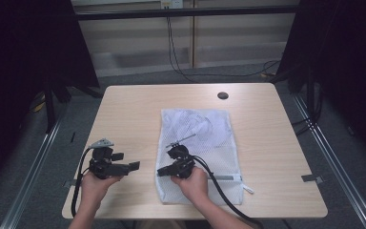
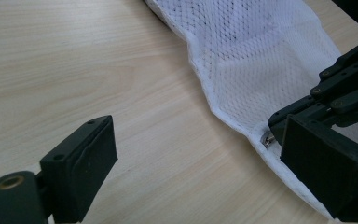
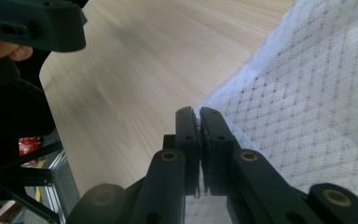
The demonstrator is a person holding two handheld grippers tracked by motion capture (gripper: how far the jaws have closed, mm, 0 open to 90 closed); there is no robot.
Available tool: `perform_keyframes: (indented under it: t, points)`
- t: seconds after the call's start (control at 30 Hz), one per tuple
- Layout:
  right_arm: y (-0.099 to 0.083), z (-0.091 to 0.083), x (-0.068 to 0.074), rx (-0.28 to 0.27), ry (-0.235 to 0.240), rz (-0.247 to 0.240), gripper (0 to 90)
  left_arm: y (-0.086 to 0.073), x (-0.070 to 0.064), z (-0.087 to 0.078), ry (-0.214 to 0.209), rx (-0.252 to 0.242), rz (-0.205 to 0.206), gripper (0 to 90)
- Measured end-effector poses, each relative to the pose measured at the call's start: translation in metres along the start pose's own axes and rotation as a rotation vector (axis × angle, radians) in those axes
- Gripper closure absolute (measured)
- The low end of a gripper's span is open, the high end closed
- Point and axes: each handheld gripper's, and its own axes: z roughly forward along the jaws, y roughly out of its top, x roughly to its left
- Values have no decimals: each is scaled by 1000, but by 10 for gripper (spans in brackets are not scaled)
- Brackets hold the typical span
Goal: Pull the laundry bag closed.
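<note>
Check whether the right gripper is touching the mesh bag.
Touching. The right gripper view shows the right gripper with jaws closed on the mesh bag at its edge.

light wood table [image 1: 128, 114] with a dark round cap [image 1: 222, 95]; cables [image 1: 181, 67] behind.

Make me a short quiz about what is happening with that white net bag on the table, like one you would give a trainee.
1. True or false: the right tool is shut on the edge of the mesh bag.
2. How do the jaws of the left tool stand? A) wide apart B) pressed together C) clamped on the bag
3. Fill in: the small dark round disc lies near the table's ____ edge.

Key: 1 true. 2 A. 3 far.
</note>
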Motion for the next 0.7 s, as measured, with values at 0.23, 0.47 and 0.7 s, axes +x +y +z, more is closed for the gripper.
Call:
perform_keyframes:
  t: [0.23, 0.47, 0.7]
  points:
    - [1, -7, -2, -23, 5, 3, 868, 0, -5, 6, -39, 17, -15, 102]
    - [2, -11, -3, -35, 12, 14, 868, -1, -12, 17, -115, 48, -23, 121]
    - [3, -14, -3, -43, 16, 18, 867, -2, -19, 27, -180, 75, -22, 163]
